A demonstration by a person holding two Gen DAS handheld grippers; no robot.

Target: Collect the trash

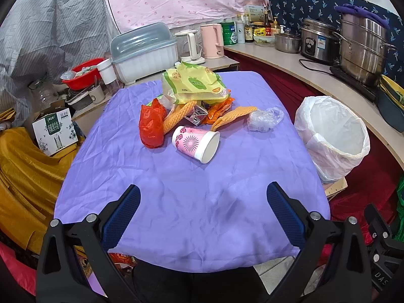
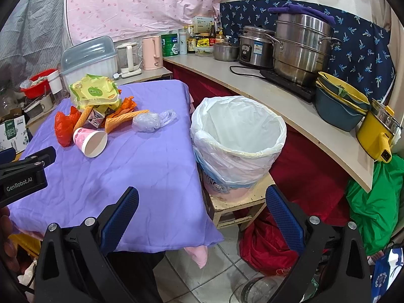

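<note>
My left hand-held gripper [image 1: 203,197] and right hand-held gripper [image 2: 202,198] both hang released, holding nothing. The paper cup [image 1: 195,144] lies on its side on the table [image 1: 176,202], nearest me, mouth pointing right toward the bin [image 2: 238,136]. I'd pinch across its wall, then carry it over.

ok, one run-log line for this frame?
phase: pre-grasp | left gripper: open, empty | right gripper: open, empty | trash: pink paper cup on its side on purple tablecloth | white-lined bin: nothing visible inside
</note>
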